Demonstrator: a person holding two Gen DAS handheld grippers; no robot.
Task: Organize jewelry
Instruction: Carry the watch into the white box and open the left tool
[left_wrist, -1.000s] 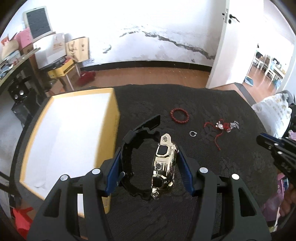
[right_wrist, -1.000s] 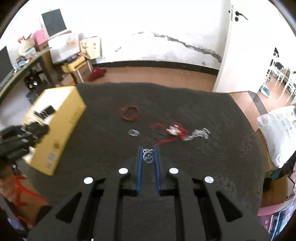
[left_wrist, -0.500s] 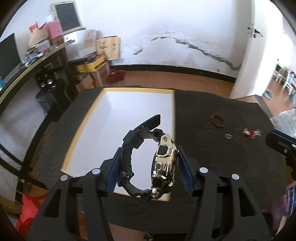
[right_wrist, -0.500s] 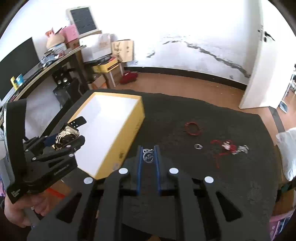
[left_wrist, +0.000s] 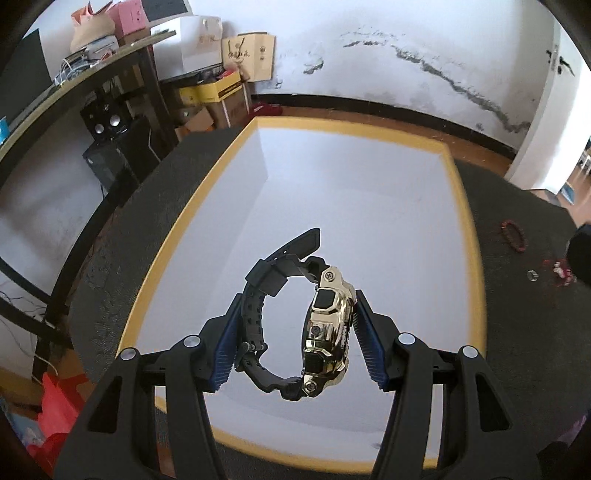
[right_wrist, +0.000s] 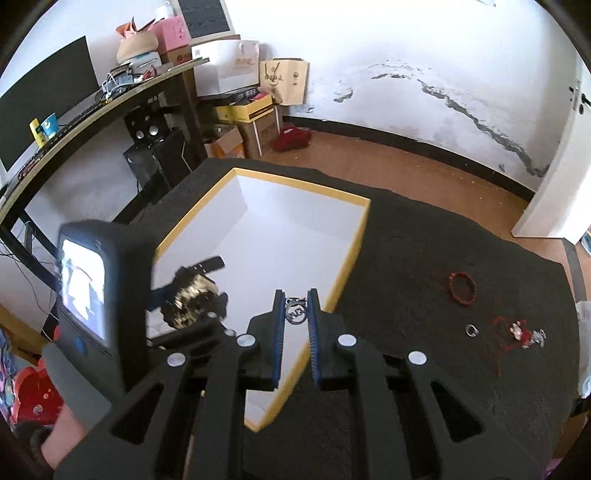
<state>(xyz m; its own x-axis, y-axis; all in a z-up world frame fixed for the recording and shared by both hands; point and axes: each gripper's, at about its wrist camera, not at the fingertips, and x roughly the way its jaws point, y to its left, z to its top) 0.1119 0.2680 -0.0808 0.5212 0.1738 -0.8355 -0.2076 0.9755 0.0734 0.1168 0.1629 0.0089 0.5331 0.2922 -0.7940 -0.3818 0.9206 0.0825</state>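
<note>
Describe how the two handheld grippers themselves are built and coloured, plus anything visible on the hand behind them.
Both are matte black plastic with cut-out struts and round silver fasteners. The left gripper and right gripper each have two fingers lined with ribbed blue pads. In the right wrist view, the left unit's body carries a small lit screen with a blue spot below it. No sleeve or glove can be made out.

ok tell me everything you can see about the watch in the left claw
The watch has a chunky, shiny gold-coloured case with dark inset panels and small screws, on a black strap that looks like rubber, fastened into a loop with its free end sticking up. It stands on edge between the blue pads of the left claw, one pad on the strap, the other on the case. It hangs in the air above the white inside of the yellow-rimmed box, touching nothing else. The right wrist view shows it only as a blur.
</note>
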